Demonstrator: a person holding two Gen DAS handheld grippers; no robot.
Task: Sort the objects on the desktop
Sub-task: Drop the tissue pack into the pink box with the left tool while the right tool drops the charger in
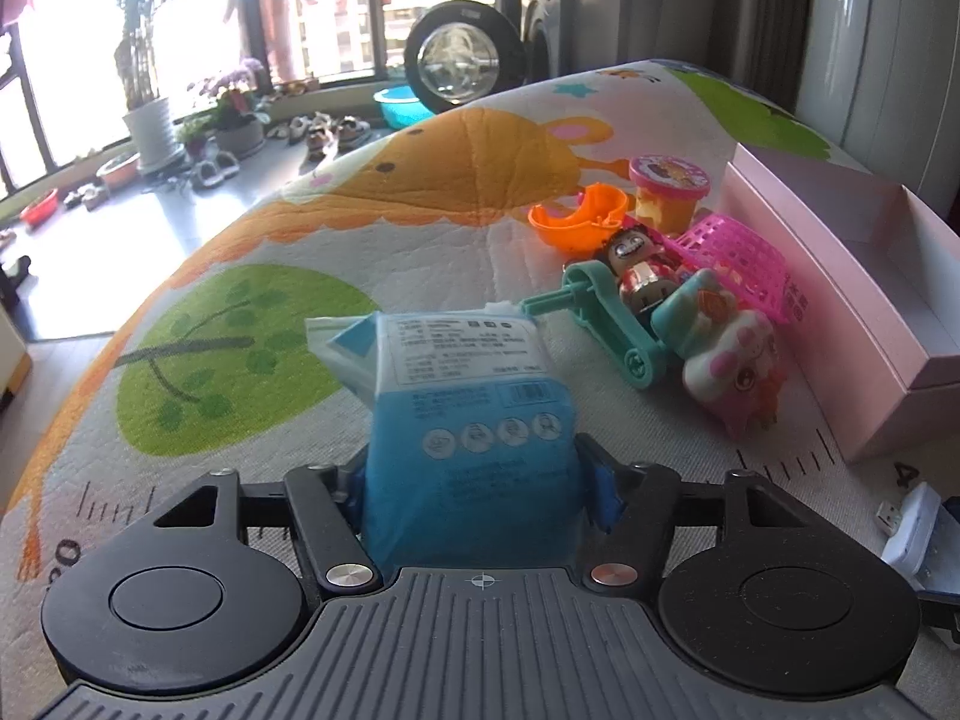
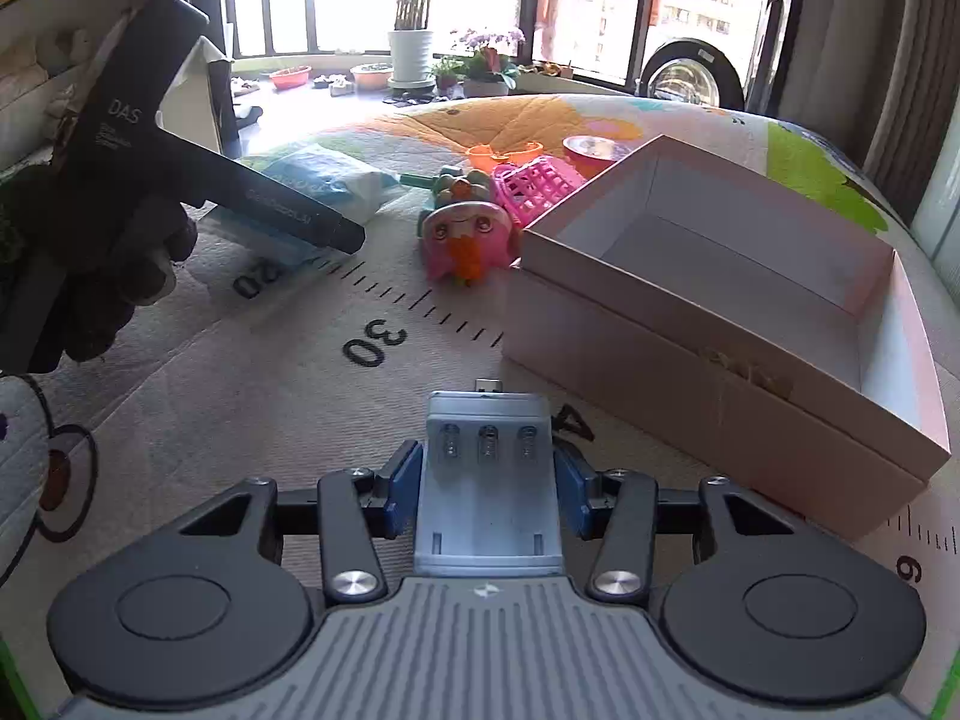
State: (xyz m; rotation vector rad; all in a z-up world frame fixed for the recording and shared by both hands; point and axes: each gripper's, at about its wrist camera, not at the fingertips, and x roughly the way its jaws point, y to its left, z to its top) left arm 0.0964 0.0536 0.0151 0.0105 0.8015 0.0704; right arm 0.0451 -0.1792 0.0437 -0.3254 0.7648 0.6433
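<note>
My left gripper (image 1: pixel 474 480) is shut on a blue and white tissue pack (image 1: pixel 462 408), held just above the mat; the pack also shows in the right wrist view (image 2: pixel 324 180). My right gripper (image 2: pixel 487 480) is shut on a white battery charger (image 2: pixel 487 468), which also shows in the left wrist view (image 1: pixel 918 534). An open pink box (image 2: pixel 720 312) stands on the mat right of the charger and shows in the left wrist view (image 1: pixel 852 276) too. A toy pile lies left of the box: pink squishy toy (image 2: pixel 465 234), pink basket (image 1: pixel 738 252), teal toy with a figure (image 1: pixel 624 312), orange bowl (image 1: pixel 579 216), dough tub (image 1: pixel 669 186).
A colourful play mat (image 2: pixel 240 396) with ruler marks covers the table. The left gripper's body (image 2: pixel 180 174) and the gloved hand (image 2: pixel 114 276) holding it sit at the left in the right wrist view. Floor, plant pots and windows lie beyond the mat's far edge.
</note>
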